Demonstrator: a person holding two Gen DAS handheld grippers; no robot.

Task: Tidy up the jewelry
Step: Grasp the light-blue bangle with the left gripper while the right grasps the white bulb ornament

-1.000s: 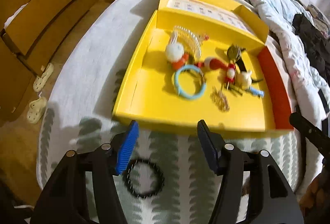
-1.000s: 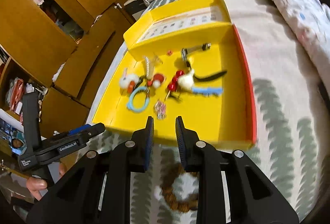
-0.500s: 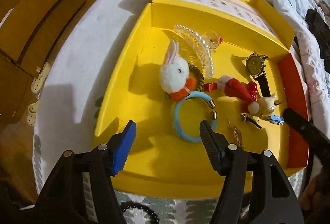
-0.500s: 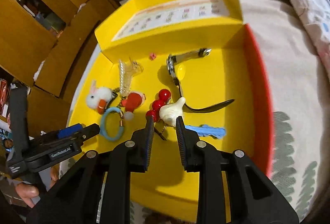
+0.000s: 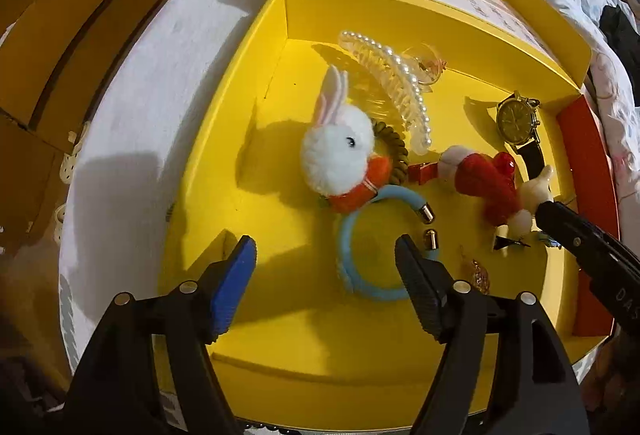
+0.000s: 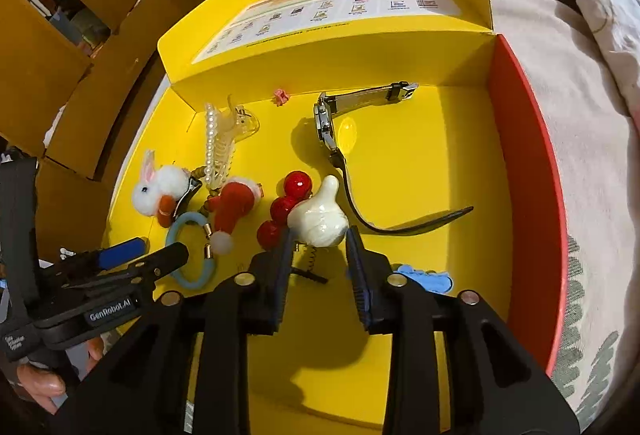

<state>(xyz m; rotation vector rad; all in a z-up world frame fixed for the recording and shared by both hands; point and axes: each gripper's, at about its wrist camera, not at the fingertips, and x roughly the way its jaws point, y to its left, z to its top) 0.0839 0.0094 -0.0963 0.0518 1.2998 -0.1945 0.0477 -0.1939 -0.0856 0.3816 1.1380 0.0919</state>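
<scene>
Both grippers hang over the yellow box (image 6: 400, 163) on the bed, jewelry loose on its floor. Left gripper (image 5: 325, 250): jaws just been opening, now wide with nothing pinched — the blue bracelet (image 5: 362, 275) lies below, partly between them, its far end against the white rabbit pompom (image 5: 338, 159). Right gripper (image 6: 318, 239): jaws just been opening, a gap apart, tips flanking the cream gourd charm (image 6: 320, 215) beside the red beads (image 6: 286, 209) — pads not seen pressing it; watch (image 6: 332, 127) further back.
</scene>
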